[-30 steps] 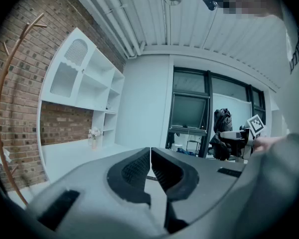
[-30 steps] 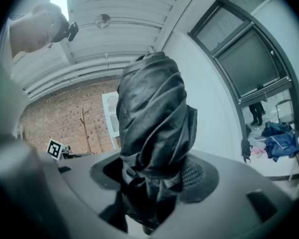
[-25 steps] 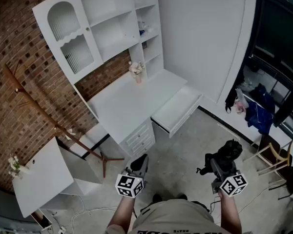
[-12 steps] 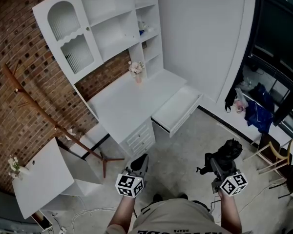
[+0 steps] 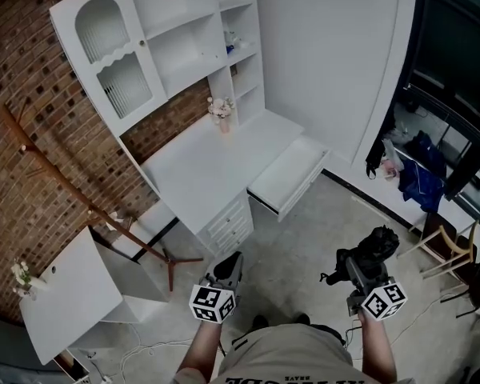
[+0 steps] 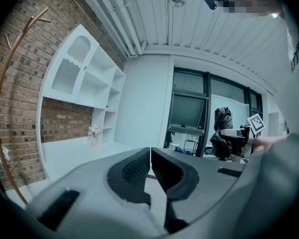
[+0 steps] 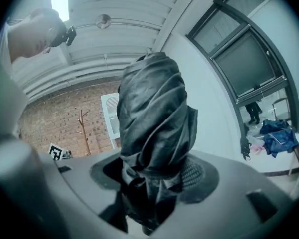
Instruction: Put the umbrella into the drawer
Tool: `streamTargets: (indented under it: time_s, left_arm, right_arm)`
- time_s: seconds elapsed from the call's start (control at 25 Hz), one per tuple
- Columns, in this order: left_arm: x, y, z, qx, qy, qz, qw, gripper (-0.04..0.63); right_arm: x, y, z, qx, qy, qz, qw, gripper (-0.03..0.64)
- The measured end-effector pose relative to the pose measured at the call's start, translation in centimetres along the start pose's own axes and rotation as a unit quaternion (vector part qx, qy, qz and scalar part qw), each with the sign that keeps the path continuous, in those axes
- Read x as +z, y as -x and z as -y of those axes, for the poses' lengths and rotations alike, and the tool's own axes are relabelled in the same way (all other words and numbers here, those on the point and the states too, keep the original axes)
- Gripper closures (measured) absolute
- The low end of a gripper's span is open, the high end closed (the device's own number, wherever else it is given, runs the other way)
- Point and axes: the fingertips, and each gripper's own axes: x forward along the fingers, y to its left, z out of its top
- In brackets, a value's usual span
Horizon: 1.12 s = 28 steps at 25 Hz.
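Brick wall (image 5: 32, 94) is backing a white desk (image 5: 200, 174), whose drawer (image 5: 292, 174) is standing pulled open above the concrete floor (image 5: 304, 246). The right gripper (image 5: 358, 264) is pinching the folded black umbrella (image 5: 374, 249) (well apart from that drawer). The left gripper (image 6: 150, 158) is hovering with its jaws pressed together, holding nothing.

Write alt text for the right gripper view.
A folded black umbrella stands clamped between the jaws of the right gripper, filling the centre of the frame. Behind it are a brick wall, a white ceiling and dark-framed windows.
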Motion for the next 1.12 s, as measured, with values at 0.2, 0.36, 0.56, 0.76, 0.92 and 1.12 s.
streamTargets:
  time_s: [0.2, 0.36, 0.56, 0.76, 0.92, 1.12]
  left_arm:
    - [-0.6, 0.9, -0.9, -0.008, 0.003, -0.002, 1.0, 0.568]
    - [-1.1, 2.1, -2.3, -0.01, 0.008, -0.005, 0.9999, 0.569]
    - [-1.7, 3.6, -3.9, -0.015, 0.008, -0.009, 0.9998, 0.569]
    - [-1.7, 4.6, -5.6, -0.012, 0.011, -0.006, 0.9999, 0.568]
    - [-1.8, 4.9, -6.1, -0.013, 0.014, -0.007, 0.9998, 0.568]
    - [-1.8, 4.5, -6.5, -0.014, 0.014, -0.007, 0.9998, 0.569]
  right_arm:
    - [-0.8, 0.0, -1.5, -0.008, 0.0, -0.002, 1.0, 0.347]
    - [-1.6, -0.4, -3.0, -0.012, 0.0, -0.004, 1.0, 0.347]
    - [-2.3, -0.7, -4.8, -0.016, 0.003, -0.005, 1.0, 0.347]
    - [-2.5, -1.4, -6.5, -0.017, 0.007, -0.008, 1.0, 0.347]
    - [-2.5, -2.0, -7.0, -0.018, 0.008, -0.01, 1.0, 0.347]
    - [-2.3, -2.5, -7.1, -0.015, 0.006, -0.006, 1.0, 0.347]
